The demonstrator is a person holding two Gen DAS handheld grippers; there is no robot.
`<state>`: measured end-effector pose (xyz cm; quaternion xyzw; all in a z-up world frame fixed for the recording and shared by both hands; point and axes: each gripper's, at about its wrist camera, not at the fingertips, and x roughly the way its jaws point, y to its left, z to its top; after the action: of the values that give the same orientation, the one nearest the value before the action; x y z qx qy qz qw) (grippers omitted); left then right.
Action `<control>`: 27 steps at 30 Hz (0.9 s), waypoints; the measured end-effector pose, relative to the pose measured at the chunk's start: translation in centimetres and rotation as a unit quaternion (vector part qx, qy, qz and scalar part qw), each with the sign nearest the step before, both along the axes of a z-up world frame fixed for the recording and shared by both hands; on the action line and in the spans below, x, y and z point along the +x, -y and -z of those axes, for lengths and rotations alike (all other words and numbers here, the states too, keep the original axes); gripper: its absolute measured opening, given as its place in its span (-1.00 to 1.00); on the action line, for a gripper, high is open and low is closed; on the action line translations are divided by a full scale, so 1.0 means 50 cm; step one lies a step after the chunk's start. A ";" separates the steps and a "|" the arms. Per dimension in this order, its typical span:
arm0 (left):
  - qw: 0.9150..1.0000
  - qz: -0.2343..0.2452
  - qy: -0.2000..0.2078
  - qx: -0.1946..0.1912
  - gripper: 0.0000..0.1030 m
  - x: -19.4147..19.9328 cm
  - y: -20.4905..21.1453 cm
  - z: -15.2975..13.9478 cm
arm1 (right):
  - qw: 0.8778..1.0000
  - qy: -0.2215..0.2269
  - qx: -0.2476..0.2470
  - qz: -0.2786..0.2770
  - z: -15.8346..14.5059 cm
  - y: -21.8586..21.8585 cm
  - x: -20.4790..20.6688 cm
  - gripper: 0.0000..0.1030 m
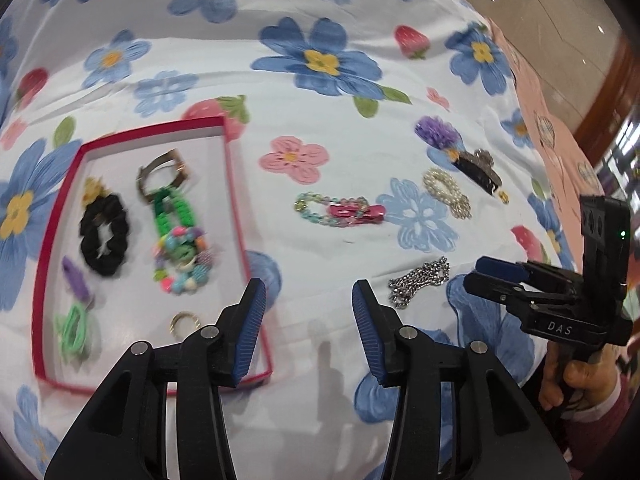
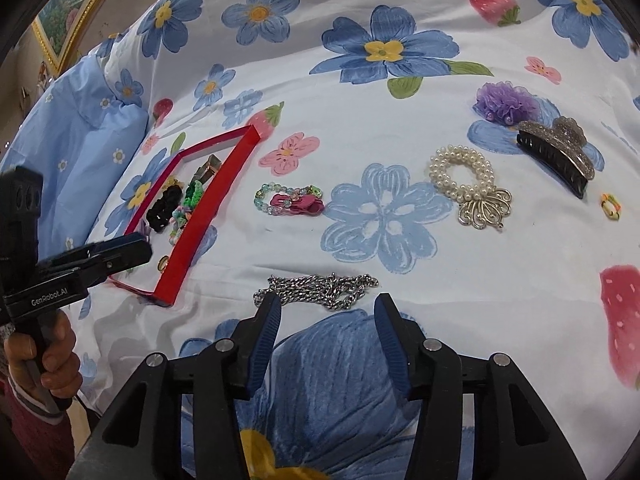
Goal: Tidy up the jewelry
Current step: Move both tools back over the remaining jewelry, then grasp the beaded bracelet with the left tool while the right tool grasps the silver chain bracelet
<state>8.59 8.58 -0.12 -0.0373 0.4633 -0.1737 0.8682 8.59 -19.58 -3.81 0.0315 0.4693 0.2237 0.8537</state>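
— So, how far along are you?

— Roughly halfway, I'd say. My red box (image 1: 236, 184) on the left holds a black scrunchie (image 1: 105, 234), a watch, bead bracelets and a ring.

— What's left?

— Out on the sheet: the silver chain (image 2: 316, 288), pearl bracelet (image 2: 460, 172), pink clip (image 2: 298, 203), purple flower, black claw clip (image 2: 554, 156). My left gripper (image 1: 308, 300) and right gripper (image 2: 326, 314) are both spread, empty; the chain lies just beyond the right one.

Both tongs, left (image 1: 308, 312) and right (image 2: 326, 328), hover spread wide, gripping nothing.
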 end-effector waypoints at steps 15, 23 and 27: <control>0.993 0.100 -0.029 0.052 -0.15 0.142 0.130 0.063 | 0.987 0.002 -0.088 -0.133 0.045 -0.067 0.053 0.19; 0.988 0.119 -0.041 0.086 -0.16 0.197 0.171 0.113 | 0.984 -0.008 -0.098 -0.150 0.073 -0.080 0.066 0.21; 0.986 0.127 -0.033 0.098 -0.62 0.196 0.180 0.114 | 0.985 -0.002 -0.102 -0.140 0.074 -0.075 0.064 -0.10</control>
<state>18.37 -0.41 -5.83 0.1018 0.5071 -0.2349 0.8230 11.78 -15.82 -7.52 -0.1212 0.4913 0.2920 0.8116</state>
